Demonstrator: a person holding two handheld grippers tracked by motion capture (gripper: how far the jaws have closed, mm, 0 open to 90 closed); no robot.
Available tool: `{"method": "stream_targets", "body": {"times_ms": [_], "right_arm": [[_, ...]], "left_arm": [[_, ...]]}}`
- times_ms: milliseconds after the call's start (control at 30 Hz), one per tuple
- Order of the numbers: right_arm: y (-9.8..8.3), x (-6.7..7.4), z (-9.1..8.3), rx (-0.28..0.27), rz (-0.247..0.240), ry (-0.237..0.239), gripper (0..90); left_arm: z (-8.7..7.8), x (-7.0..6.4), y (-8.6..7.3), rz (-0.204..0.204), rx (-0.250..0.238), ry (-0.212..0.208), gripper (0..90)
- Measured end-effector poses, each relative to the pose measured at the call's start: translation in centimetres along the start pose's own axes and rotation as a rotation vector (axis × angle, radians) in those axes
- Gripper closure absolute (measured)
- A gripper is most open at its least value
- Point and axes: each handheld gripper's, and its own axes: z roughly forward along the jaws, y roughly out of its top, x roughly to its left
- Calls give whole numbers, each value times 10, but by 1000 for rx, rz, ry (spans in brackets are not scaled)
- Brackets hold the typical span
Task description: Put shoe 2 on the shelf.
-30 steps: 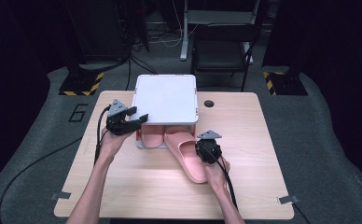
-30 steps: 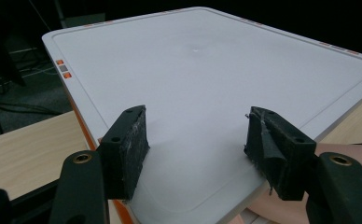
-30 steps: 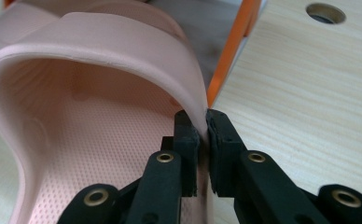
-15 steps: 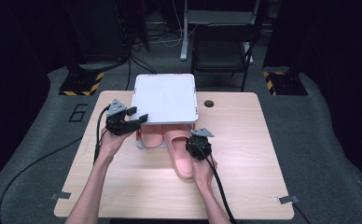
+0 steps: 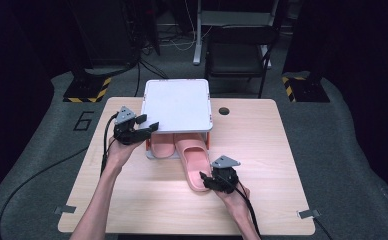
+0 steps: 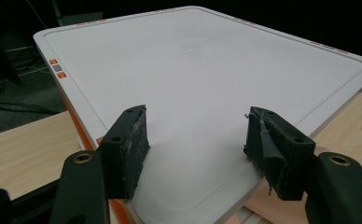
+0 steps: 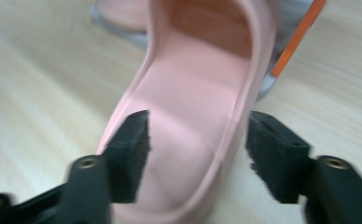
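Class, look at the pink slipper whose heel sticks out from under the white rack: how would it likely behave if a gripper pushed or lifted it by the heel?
The pink slipper looks like moulded foam, so it is probably light and slightly bendy. Lying flat on its sole on the table, it should slide rather than roll or tip. The right gripper has its jaws open around the heel; the textured footbed suggests decent grip.

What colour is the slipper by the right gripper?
Pink; the slipper shows best in the right gripper view.
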Motion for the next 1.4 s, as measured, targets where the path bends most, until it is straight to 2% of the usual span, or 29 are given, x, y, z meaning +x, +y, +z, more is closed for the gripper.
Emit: {"method": "stream_targets", "body": {"times_ms": [67,133,233,267,300,333,400,433,467,500,533,567,700,833,1000,1100,1200,1233,1300,1367,1400], "right_arm": [[-10,2,-5,8,-36,12,240],[-19,1,-9,27,-76,44,230],[-26,-4,-12,40,-74,75,241],[-29,-7,-11,63,-81,94,250],[-31,-8,-11,83,-91,90,258],[-33,-7,-10,99,-80,88,269],[-36,-9,-7,128,-92,126,295],[-37,-7,-5,141,-94,120,304],[-38,-4,-2,131,-100,107,298],[-37,-3,1,137,-110,116,296],[-36,-1,2,136,-99,108,291],[-35,-1,3,137,-119,101,293],[-28,7,8,111,-130,78,299],[-17,10,11,19,-120,22,314],[-1,9,23,-21,-121,-35,316],[7,10,31,-52,-90,-35,316],[13,11,42,-63,-91,-58,310],[15,12,45,-71,-67,-77,314],[19,8,51,-92,-55,-95,323],[24,5,56,-92,-19,-114,320],[25,4,57,-95,-21,-116,318]], "left_arm": [[0,0,0,-4,-8,0,382],[0,0,0,-7,-7,-3,382],[0,0,0,-5,-8,0,383],[0,0,0,-4,-7,0,382],[0,0,0,-4,-6,0,382],[0,0,0,-5,-7,-1,383],[0,0,0,-7,-7,-2,383],[0,0,0,-6,-7,-2,383],[0,0,0,-7,-7,-6,382],[0,0,0,-9,-5,-11,382],[0,0,0,-7,-5,-13,383],[0,0,0,-6,-1,-17,383],[0,1,0,-8,-5,-18,384],[0,1,0,-5,-3,-18,384],[0,1,0,-6,-2,-16,388],[0,1,0,-7,-4,-15,389],[0,1,0,-6,-4,-15,391],[0,1,-1,-6,-4,-15,391],[0,1,-1,-6,-5,-14,391],[0,1,-1,-6,-5,-15,391],[-1,1,-1,-6,-1,-18,391]]}}
